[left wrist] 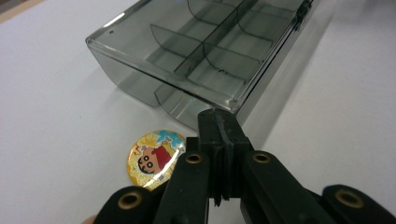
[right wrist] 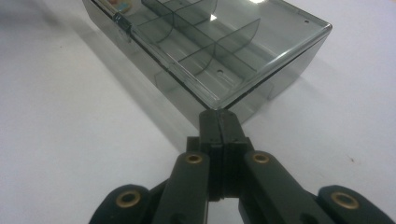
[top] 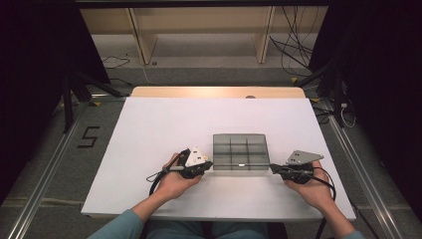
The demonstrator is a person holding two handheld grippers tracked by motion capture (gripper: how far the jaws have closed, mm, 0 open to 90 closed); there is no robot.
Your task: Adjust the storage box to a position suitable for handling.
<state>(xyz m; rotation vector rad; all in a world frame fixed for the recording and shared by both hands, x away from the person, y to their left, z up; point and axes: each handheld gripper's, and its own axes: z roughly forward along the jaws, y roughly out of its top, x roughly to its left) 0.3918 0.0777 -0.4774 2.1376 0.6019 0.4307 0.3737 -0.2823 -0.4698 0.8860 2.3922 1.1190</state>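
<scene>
With both sets of jaws closed and empty, we set the left gripper (left wrist: 218,122) and right gripper (right wrist: 219,121) at the near corners of the compartment box (top: 241,151), bracing evenly; the badge (left wrist: 156,158) lies just left of it.

On the white desk (top: 149,129) the one bulky obstacle is the smoky compartment box (top: 241,151), lid shut, near the front edge. The left tool (top: 208,164) and right tool (top: 272,168), both closed, hem in its two near corners. A round badge (left wrist: 155,158) lies flat beside the left tool. Behind and to both sides of the box the desk lies open.
</scene>
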